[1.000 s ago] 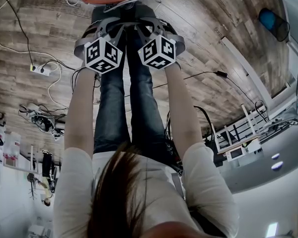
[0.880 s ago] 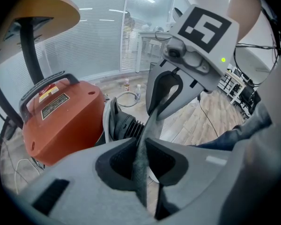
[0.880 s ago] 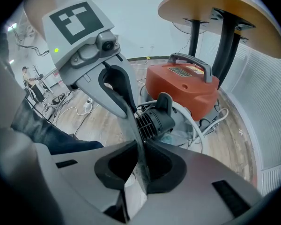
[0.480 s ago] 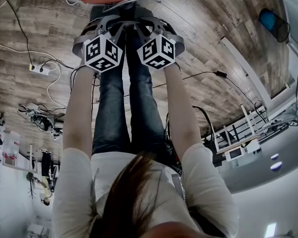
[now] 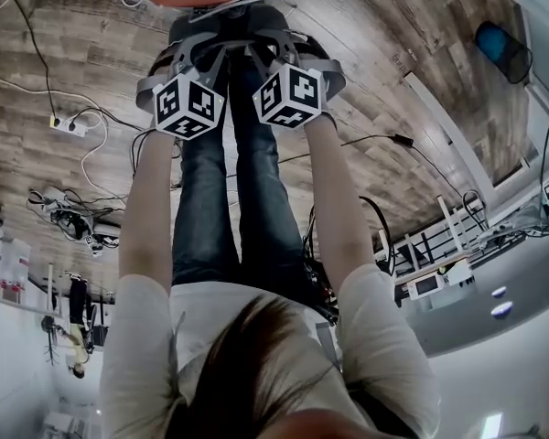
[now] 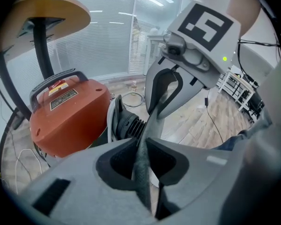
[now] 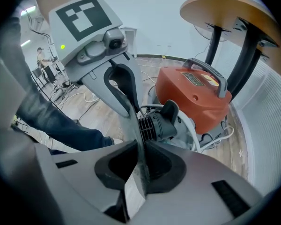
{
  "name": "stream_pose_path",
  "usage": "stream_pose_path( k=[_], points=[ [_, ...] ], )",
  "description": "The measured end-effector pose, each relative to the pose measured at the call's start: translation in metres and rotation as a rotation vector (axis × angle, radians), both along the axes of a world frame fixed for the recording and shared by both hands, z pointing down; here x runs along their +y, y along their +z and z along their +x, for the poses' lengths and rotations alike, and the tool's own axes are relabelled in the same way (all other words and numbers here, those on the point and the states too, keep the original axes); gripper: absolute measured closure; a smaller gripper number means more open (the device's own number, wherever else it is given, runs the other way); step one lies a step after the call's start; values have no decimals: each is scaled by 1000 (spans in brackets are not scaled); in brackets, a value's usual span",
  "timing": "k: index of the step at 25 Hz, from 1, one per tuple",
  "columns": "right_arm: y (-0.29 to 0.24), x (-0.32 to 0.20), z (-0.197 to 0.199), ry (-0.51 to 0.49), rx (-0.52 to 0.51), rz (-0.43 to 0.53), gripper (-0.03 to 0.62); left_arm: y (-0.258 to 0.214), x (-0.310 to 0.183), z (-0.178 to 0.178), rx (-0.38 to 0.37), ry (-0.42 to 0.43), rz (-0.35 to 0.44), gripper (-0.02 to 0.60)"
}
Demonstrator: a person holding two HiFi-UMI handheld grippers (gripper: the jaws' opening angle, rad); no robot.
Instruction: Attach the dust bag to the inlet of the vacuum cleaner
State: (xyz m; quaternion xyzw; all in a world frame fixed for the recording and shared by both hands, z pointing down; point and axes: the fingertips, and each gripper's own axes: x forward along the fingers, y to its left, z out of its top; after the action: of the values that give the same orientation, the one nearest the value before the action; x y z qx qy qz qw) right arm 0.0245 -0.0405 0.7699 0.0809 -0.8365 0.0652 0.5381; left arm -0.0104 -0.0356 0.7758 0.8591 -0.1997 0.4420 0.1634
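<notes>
dust bag point(image 6: 143, 172): i hold its grey fabric edge taut between both grippers, just in front of the black ribbed inlet point(image 6: 129, 123) of the orange vacuum cleaner point(image 6: 65, 111). the left gripper point(image 6: 139, 146), its jaws just eased slightly wider, pinches one side. the right gripper point(image 7: 141, 161), jaws narrow, pinches the other. i judge this spreads the opening for the inlet.

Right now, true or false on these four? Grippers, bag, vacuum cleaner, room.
1. Both grippers pinch the grey bag. True: the left gripper and the right gripper are each shut on the bag. The left gripper's jaws have just been opening slightly, with fabric between them.
2. The vacuum cleaner is blue. False: the vacuum cleaner is orange.
3. A round table stands next to the vacuum cleaner. True: the table.
4. The floor is carpeted. False: the floor is wood planks.
</notes>
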Motion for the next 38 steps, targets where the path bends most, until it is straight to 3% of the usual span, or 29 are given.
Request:
stream_pose_path(
  k=[7,13,21,31,38],
  points=[
    [0,-2,-2,-81,1,16,548,1,0,-2,3,-37,18,515],
    [2,-4,4,69,-34,-1,543,0,-6,5,-18,126,11,515],
    [4,-4,7,131,-51,-16,540,1,-10,8,-41,234,-30,514],
    [2,-7,1,-47,-8,4,539,0,-8,2,-8,52,6,511],
    [4,-9,-2,-164,13,1,537,3,-6,-1,2,-51,-12,511]
  ],
)
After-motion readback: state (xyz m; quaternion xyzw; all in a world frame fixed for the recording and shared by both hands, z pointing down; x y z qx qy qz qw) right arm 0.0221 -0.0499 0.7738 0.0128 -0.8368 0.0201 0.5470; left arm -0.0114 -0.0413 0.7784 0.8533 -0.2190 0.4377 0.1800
